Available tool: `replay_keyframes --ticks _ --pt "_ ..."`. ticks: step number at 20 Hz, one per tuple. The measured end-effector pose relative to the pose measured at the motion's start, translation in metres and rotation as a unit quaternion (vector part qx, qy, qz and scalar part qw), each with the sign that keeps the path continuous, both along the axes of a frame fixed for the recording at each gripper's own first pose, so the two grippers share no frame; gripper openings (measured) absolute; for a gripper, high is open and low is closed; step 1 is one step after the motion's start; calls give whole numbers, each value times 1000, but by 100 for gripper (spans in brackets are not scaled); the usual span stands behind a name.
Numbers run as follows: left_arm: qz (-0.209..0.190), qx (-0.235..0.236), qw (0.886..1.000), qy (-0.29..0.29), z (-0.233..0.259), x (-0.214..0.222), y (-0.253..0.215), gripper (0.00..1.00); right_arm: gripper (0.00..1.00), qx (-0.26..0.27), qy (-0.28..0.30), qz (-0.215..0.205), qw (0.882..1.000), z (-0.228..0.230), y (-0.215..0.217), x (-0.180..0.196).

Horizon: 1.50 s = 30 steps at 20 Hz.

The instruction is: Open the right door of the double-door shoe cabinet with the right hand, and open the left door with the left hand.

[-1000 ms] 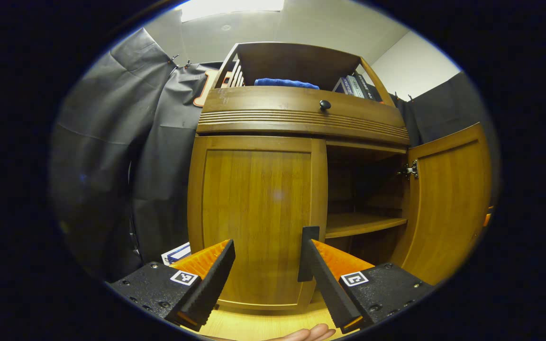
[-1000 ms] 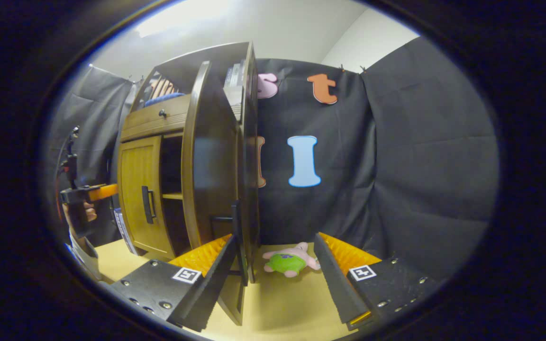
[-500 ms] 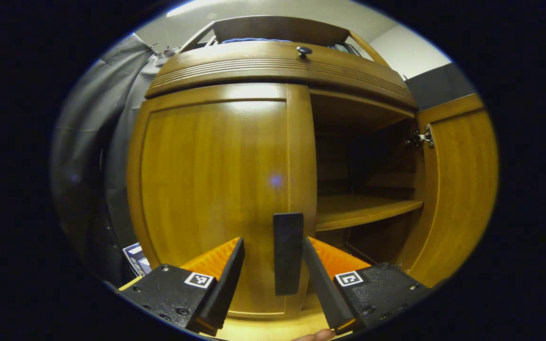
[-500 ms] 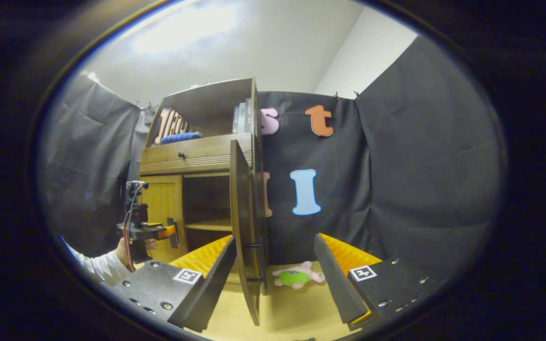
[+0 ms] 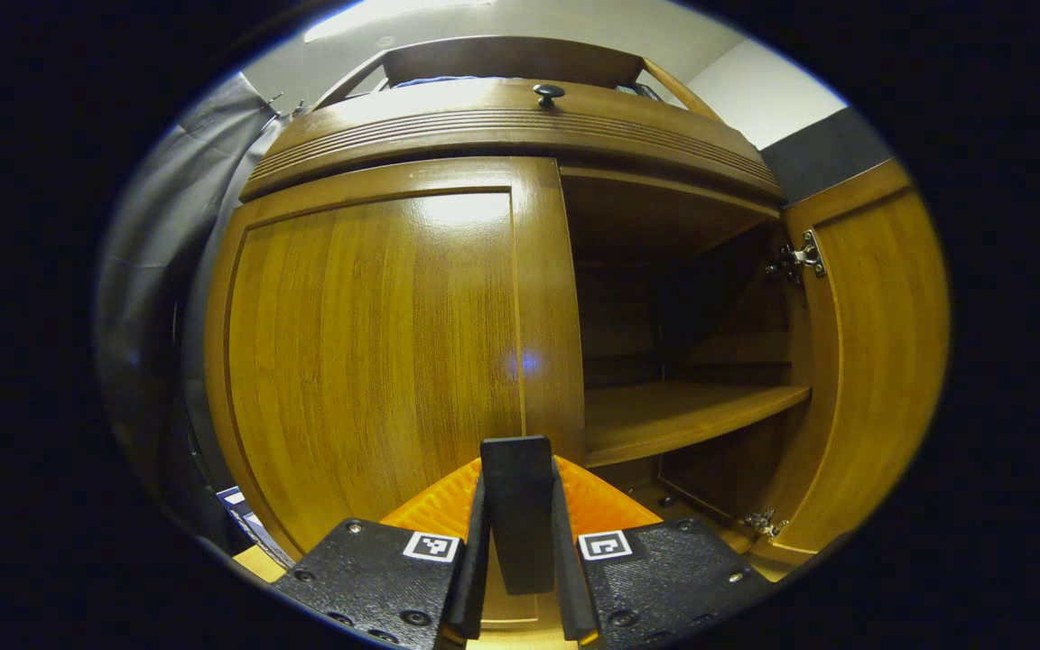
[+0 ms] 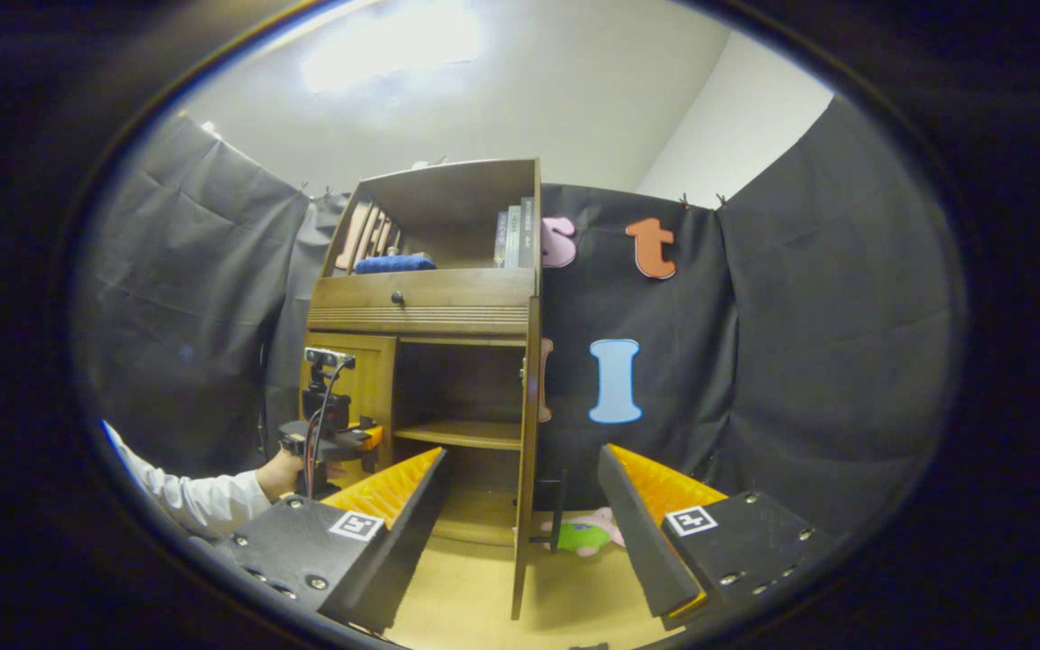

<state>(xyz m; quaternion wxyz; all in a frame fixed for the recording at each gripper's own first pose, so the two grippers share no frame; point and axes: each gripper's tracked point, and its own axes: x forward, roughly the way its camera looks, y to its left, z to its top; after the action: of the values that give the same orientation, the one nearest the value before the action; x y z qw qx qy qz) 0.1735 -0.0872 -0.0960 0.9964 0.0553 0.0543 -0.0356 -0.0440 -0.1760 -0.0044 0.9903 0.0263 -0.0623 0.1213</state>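
At the cabinet (image 6: 434, 379) front, the left claw (image 5: 518, 542) is clamped on the dark handle (image 5: 517, 510) of the left door (image 5: 376, 352), one finger on each side of the bar. From the right gripper view I can see that same claw held by a hand (image 6: 278, 469) in a white sleeve (image 6: 190, 495), pressed up against the left door (image 6: 353, 384).

The left door looks closed, flush with the frame. The right door (image 5: 872, 361) stands swung wide, its hinge (image 5: 795, 262) exposed and the inner shelf (image 5: 682, 415) in plain sight. In the right gripper view the right door (image 6: 529, 451) shows edge-on, with its handle (image 6: 558, 510) jutting out low down.

The right claw (image 6: 520, 533) hangs back from the cabinet with its fingers spread apart, gripping nothing; the right door's edge sits well beyond its tips. A small plush toy (image 6: 588, 534) lies on the wooden floor (image 6: 493, 605) beside that door.

By my reckoning the right-hand half of the job is done and the left-hand half is at the grasp stage. What the next move calls for is a steady pull on the handle, sweeping in an arc about the hinges on the door's far-left edge, so the bar does not twist out of the grip. The right claw only needs to keep clear of the swing.
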Motion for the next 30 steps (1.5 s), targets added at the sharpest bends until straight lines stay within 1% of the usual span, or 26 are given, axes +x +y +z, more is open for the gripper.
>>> replay_keyframes --ticks 3,5,6,7,8,9,15,19,20,21,23,24,25,27,28,29,30 --pt "-17 -15 1000 15 3 -16 0 33 98 14 2 -10 1000 9 -2 -8" --pt "-30 -39 999 16 4 -30 0 34 98 15 7 -18 1000 7 -7 -12" --pt "-38 -37 998 26 2 -38 1 33 98 17 9 -20 1000 7 -8 -15" --pt "-46 -37 998 35 0 -45 3 33 100 19 10 -21 1000 8 -8 -18" --pt "-53 -41 997 40 0 -51 3 33 98 19 10 -19 1000 7 -7 -17" --pt "-60 -44 996 45 1 -55 3 33 98 17 9 -18 1000 8 -6 -18" --pt "-88 -37 994 57 9 -63 2 30 98 7 6 -12 1000 10 10 -21" --pt "-100 -31 992 65 17 -76 10 30 98 5 11 -7 1000 11 21 -30" --pt "-103 -31 992 67 18 -83 13 29 94 5 13 -6 1000 10 25 -34" --pt "-104 -35 992 67 21 -90 16 31 94 5 13 -2 1000 11 31 -37" --pt "-105 -32 992 68 24 -107 25 30 94 2 16 11 1000 11 46 -42" --pt "-105 -30 992 67 24 -116 29 29 98 -2 18 17 1000 10 53 -45" --pt "-104 -27 992 69 25 -124 34 31 97 -7 19 20 1000 11 59 -46" --pt "-104 -29 992 72 28 -136 45 30 98 -12 19 21 1000 12 68 -47" --pt "-104 -30 992 71 28 -142 50 30 94 -11 18 23 1000 12 74 -47" --pt "-104 -30 992 69 30 -146 53 31 98 -8 15 25 1000 15 79 -46" --pt "-104 -30 992 67 30 -150 56 31 98 -7 11 24 1000 17 84 -46"
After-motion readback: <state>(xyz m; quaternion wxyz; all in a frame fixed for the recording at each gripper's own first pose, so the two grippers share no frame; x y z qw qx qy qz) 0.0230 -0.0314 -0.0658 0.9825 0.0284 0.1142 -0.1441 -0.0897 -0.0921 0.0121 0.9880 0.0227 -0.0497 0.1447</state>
